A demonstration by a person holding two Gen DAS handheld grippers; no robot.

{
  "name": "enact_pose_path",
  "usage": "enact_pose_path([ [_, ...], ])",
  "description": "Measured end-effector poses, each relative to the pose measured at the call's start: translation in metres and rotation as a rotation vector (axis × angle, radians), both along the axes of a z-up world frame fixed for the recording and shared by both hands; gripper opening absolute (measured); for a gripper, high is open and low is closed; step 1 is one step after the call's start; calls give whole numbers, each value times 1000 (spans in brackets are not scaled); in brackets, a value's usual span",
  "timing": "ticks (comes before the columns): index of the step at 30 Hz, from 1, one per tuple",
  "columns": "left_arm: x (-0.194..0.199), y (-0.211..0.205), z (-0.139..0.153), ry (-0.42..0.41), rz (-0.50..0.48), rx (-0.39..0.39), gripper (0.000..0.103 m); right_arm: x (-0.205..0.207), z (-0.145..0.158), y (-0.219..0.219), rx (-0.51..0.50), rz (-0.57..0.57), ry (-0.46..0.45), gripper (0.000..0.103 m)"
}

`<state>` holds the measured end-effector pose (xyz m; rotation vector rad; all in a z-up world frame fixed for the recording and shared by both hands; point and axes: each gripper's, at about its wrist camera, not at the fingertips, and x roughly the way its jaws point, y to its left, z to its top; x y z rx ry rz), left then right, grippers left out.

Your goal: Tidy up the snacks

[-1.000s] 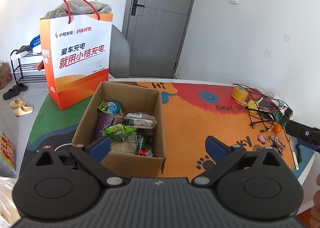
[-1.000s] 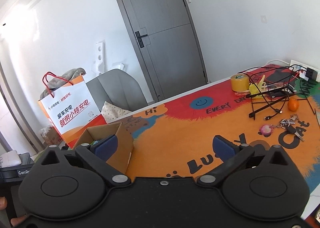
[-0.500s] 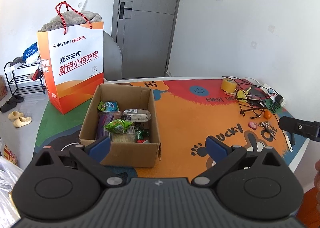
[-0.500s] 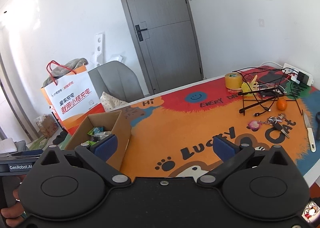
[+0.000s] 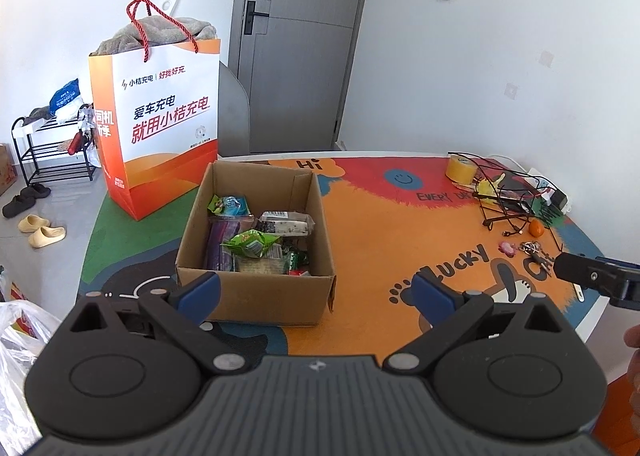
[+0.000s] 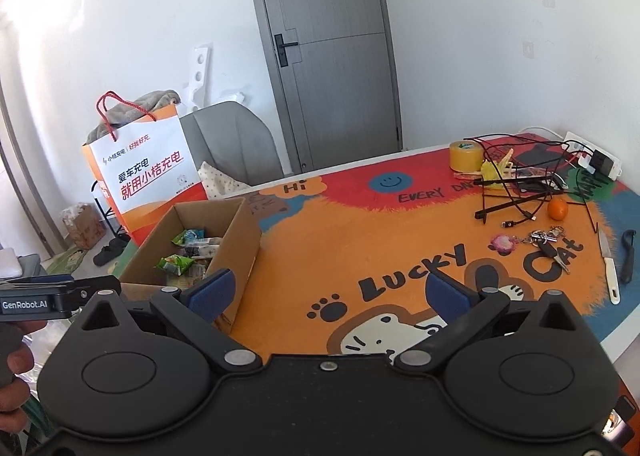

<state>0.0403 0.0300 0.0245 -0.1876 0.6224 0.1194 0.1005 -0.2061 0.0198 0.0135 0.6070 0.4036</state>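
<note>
An open cardboard box (image 5: 256, 296) (image 6: 240, 232) stands on the left part of the colourful table mat. Inside lie several snack packets, among them a green one (image 5: 250, 244) (image 6: 176, 263) and a dark speckled one (image 5: 284, 224). My left gripper (image 5: 316, 294) hangs open and empty just in front of the box's near wall. My right gripper (image 6: 330, 290) is open and empty too, held over the mat to the right of the box. The right gripper's body shows at the right edge of the left wrist view, and the left one's at the left edge of the right wrist view.
An orange-and-white paper bag (image 5: 160, 127) stands behind the box at the table's left edge. At the far right lie a tape roll (image 6: 464, 155), tangled cables (image 6: 520, 183), an orange (image 6: 557, 209), keys (image 6: 548, 242) and a knife (image 6: 608, 268). A plastic bag (image 5: 16, 336) sits low on the left.
Both grippers have pulled back and up from the table, so the box and mat look farther off. Both stayed open and empty.
</note>
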Motion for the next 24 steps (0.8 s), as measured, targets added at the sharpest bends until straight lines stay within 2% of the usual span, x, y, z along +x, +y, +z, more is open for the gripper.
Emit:
enact_pose_path([
  [24,-1,-3,0,8,-5,15,101,0,2,-6,12,-10,-4,103],
])
